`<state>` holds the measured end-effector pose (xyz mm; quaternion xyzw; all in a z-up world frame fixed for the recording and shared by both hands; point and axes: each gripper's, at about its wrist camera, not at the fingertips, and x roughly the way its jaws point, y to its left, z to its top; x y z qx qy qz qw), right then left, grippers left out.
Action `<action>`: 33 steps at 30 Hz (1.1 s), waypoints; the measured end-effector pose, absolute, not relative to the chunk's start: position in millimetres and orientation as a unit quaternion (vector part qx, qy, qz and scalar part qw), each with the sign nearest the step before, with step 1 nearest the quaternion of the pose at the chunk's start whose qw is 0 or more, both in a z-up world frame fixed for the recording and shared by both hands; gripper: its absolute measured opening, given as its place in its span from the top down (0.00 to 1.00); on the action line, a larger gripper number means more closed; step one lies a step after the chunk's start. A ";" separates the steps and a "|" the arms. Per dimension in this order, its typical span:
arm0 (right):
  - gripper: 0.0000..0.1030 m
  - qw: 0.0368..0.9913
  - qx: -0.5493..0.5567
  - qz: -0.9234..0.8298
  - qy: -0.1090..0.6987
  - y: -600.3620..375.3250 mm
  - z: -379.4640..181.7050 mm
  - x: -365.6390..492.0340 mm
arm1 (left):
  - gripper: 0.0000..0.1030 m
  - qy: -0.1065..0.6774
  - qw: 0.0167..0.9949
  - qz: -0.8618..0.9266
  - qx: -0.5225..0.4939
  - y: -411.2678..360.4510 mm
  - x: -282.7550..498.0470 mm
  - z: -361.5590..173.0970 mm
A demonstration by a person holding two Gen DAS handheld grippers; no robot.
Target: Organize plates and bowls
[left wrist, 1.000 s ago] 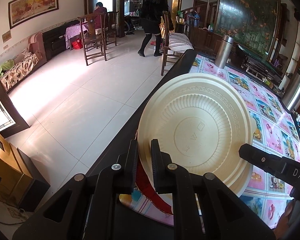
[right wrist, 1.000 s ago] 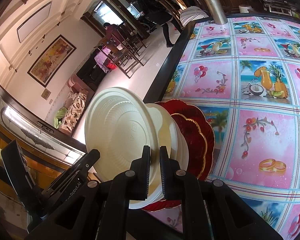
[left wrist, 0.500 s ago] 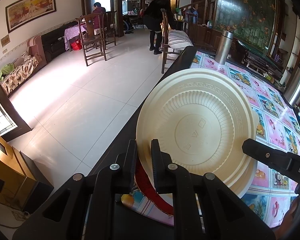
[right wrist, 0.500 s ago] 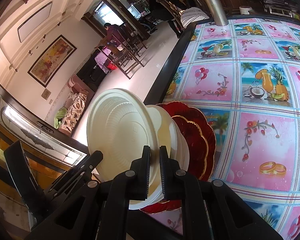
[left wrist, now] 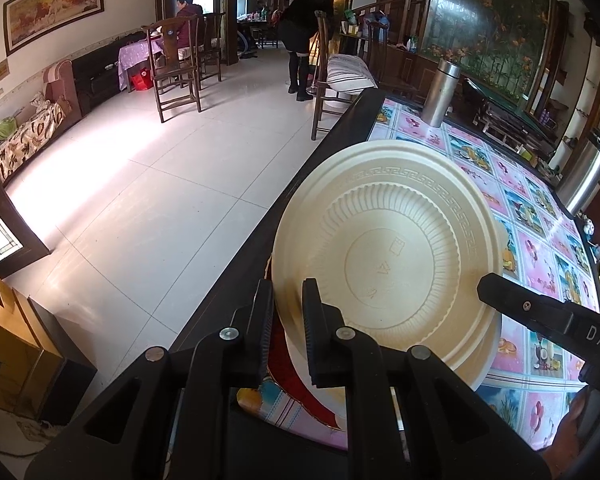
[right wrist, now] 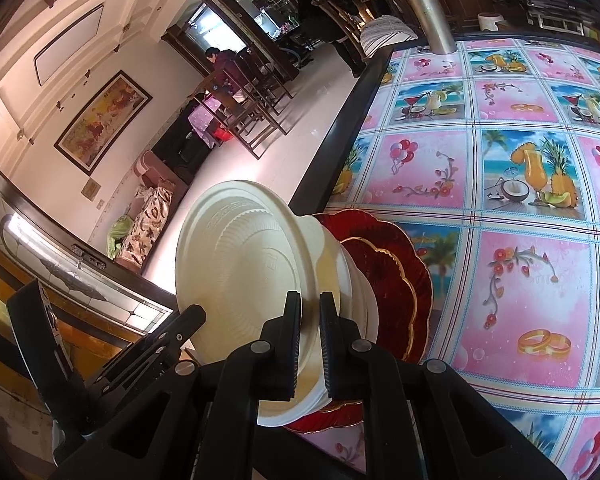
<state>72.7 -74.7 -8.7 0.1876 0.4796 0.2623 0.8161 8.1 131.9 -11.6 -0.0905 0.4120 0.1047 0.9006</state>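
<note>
Both grippers pinch one cream plate at the table edge

Left gripper (left wrist: 286, 328) and right gripper (right wrist: 310, 342) each clamp the plate (left wrist: 388, 256) rim, tilted over red plates (right wrist: 384, 276). Pink fruit-print tablecloth (right wrist: 500, 168); tiled floor (left wrist: 140, 184) at 9 o'clock; "DAS" at 3 o'clock.

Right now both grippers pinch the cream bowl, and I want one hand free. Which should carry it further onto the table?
Probably right: the right gripper clamps the bowl by its rim on the tablecloth side; the left gripper clamps it at the table edge.

red plates (right wrist: 384, 280) mostly hidden behind cream plates (right wrist: 252, 272)
</note>
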 end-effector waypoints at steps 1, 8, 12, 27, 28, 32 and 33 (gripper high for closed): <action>0.91 0.816 0.189 0.263 0.479 -75.8 -7.5 72.9 | 0.89 0.412 0.901 0.101 -0.093 132.3 8.0 -10.0; 0.91 0.806 0.208 0.273 0.483 -90.1 0.3 73.1 | 0.88 0.439 0.893 0.054 -0.084 130.5 5.3 -3.7; 0.91 0.786 0.231 0.288 0.496 -100.4 4.0 73.5 | 0.83 0.475 0.878 0.016 -0.059 128.9 1.9 -1.5; 0.91 0.774 0.214 0.286 0.523 -90.6 8.6 58.2 | 0.81 0.531 0.848 -0.009 -0.005 124.2 2.2 -3.3; 0.91 0.773 0.215 0.283 0.526 -90.9 6.7 58.5 | 0.81 0.532 0.847 -0.009 -0.004 124.0 2.9 -4.6; 0.91 0.770 0.218 0.278 0.532 -91.5 2.2 59.7 | 0.81 0.537 0.844 -0.009 -0.001 121.3 6.5 -9.5; 0.91 0.769 0.219 0.277 0.533 -91.5 1.4 59.9 | 0.81 0.536 0.844 -0.007 0.003 120.5 6.5 -9.8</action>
